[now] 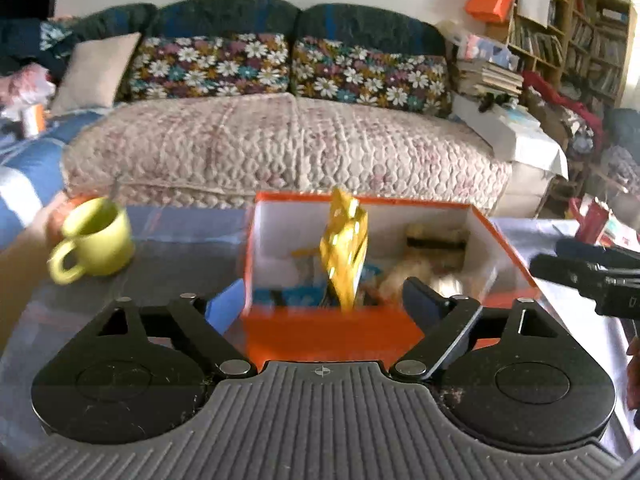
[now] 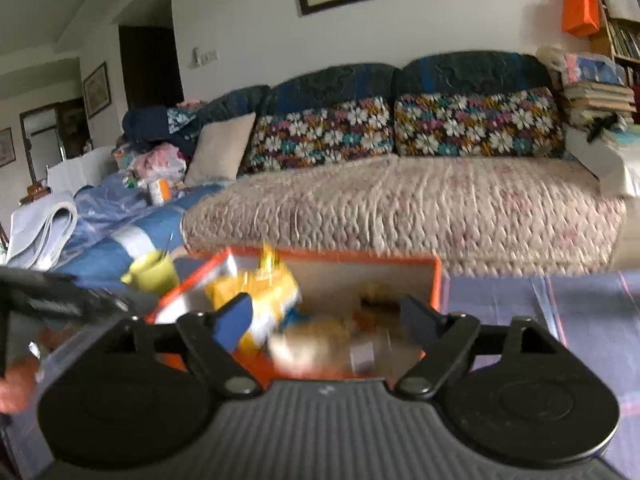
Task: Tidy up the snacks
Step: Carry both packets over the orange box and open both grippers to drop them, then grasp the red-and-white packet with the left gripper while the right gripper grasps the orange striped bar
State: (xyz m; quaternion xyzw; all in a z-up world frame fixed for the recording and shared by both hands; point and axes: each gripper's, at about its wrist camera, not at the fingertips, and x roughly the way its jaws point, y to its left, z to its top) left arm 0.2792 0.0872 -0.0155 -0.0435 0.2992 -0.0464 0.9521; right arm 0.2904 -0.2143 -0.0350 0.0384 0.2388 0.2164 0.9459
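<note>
Motion blur smears the snacks (image 2: pixel 320 340) in the orange box (image 2: pixel 436 280) in the right wrist view, so apart from a yellow packet (image 2: pixel 276 284) none can be told apart. In the left wrist view the box's near wall (image 1: pixel 332 332) hides the lower end of the gold packet (image 1: pixel 346 248). The right gripper (image 1: pixel 592 276) is cut off by that picture's right edge, and the green mug (image 1: pixel 100 240) is blurred.

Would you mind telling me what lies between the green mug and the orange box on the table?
In the left wrist view, only bare table surface lies between the green mug and the orange box; nothing stands there.
</note>
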